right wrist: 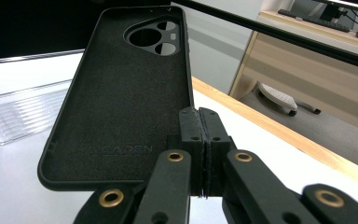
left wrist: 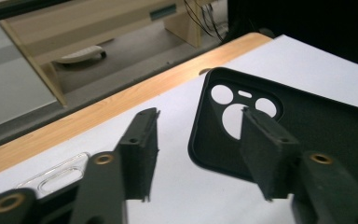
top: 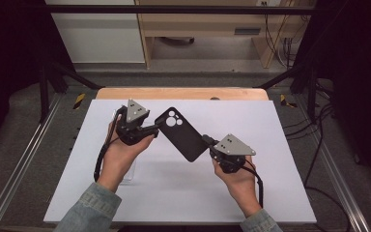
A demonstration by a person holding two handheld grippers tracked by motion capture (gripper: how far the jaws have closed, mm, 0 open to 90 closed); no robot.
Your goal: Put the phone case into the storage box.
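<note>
Right hand-held gripper (top: 206, 140): jaws pressed together on the side rim of the black phone case (top: 182, 134), near its plain end. In the right gripper view the case (right wrist: 116, 93) stretches away from the closed jaws, inner face toward the camera, camera cut-outs at the far end; a faint embossed word shows near the jaw end.

Left hand-held gripper (top: 157, 129): jaws spread, released. In the left gripper view its tips (left wrist: 200, 158) sit on either side of the case's (left wrist: 326, 121) cut-out end, one jaw in front of the large round opening, the other off the case's edge; contact cannot be told.

Case spans between the two grippers above the white table (top: 280, 183). A clear plastic case (top: 130, 169) lies on the table under the left hand (top: 121, 154); it also appears behind the left jaw (left wrist: 60, 175) and beyond the black case (right wrist: 23, 112).
</note>
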